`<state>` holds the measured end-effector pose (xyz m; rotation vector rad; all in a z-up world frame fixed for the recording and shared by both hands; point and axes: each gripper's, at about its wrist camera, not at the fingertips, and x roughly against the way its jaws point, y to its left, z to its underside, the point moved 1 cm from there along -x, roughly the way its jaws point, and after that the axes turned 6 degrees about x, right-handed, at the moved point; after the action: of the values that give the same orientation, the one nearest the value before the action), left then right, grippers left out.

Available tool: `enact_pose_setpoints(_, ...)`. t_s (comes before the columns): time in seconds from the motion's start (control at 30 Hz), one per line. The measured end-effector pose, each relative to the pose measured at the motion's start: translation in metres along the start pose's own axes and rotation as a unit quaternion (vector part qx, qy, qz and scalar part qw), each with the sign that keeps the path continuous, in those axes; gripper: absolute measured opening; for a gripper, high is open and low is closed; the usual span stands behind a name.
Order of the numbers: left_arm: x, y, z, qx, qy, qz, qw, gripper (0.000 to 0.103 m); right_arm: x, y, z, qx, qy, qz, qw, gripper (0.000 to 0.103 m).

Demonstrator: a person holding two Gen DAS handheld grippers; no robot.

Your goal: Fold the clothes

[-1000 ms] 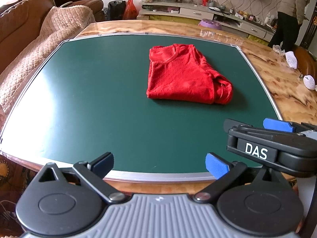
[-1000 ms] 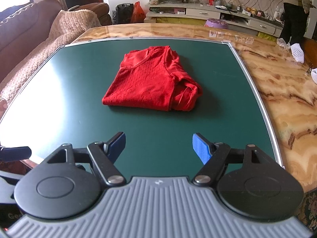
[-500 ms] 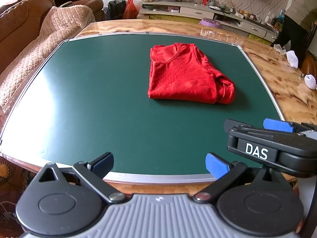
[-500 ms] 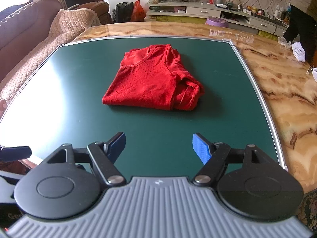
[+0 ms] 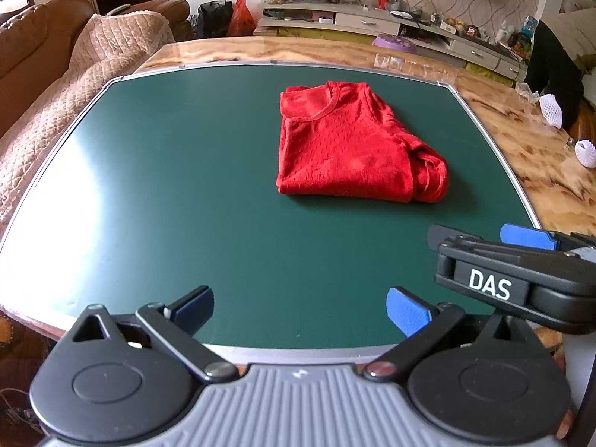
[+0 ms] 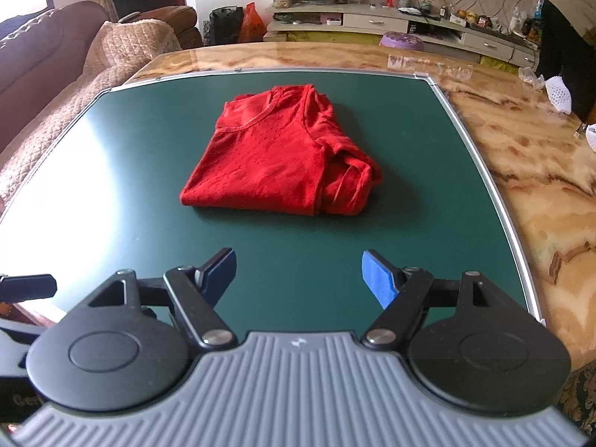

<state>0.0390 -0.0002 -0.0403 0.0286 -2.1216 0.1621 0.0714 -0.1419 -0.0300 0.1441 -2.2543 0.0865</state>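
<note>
A red shirt (image 5: 346,145) lies folded into a compact rectangle on the green mat (image 5: 186,186), collar facing up, with bunched folds at its right end. It also shows in the right wrist view (image 6: 275,160) on the mat (image 6: 149,149). My left gripper (image 5: 300,309) is open and empty, held over the mat's near edge, well short of the shirt. My right gripper (image 6: 299,277) is open and empty, a little nearer the shirt, apart from it. The right gripper's body (image 5: 521,272) shows at the lower right of the left wrist view.
The mat lies on a marbled brown table (image 6: 521,156). A sofa with a quilted beige cover (image 5: 74,85) stands to the left. A cluttered TV shelf (image 6: 391,18) runs along the back wall. White mesh items (image 5: 551,106) lie at the table's right edge.
Both grippers have drifted slightly; the shirt has not moved on the mat. The person at the back right has bent down further.
</note>
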Motion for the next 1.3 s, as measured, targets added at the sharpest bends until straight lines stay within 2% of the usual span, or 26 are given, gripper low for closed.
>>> enact_pose_setpoints(0.47,-0.023,0.018,-0.024,0.023,-0.002,0.002,0.9997,0.102,-0.031,-0.003,-0.006,-0.009,0.018,0.009,1.0,0.082)
enact_pose_setpoints(0.8,-0.042,0.023,-0.043,0.019,-0.006,0.006,0.9998,0.102,-0.051,0.004,-0.011,-0.001,0.023,0.013,1.0,0.082)
enact_pose_setpoints(0.93,-0.057,0.024,-0.049,0.022,-0.001,0.0,0.9998,0.102,-0.06,0.007,-0.012,0.002,0.025,0.014,1.0,0.082)
enact_pose_setpoints(1.1,-0.075,0.026,-0.056,0.021,0.011,0.012,0.9996,0.102,-0.07,0.01,-0.015,0.006,0.027,0.016,0.999,0.082)
enact_pose_setpoints(1.17,-0.08,0.027,-0.056,0.014,0.007,0.014,0.9998,0.102,-0.08,-0.003,-0.028,0.009,0.027,0.015,0.999,0.082)
enact_pose_setpoints(1.3,-0.089,0.028,-0.059,0.005,0.002,0.021,0.9998,0.102,-0.088,-0.005,-0.028,0.01,0.025,0.006,1.0,0.082)
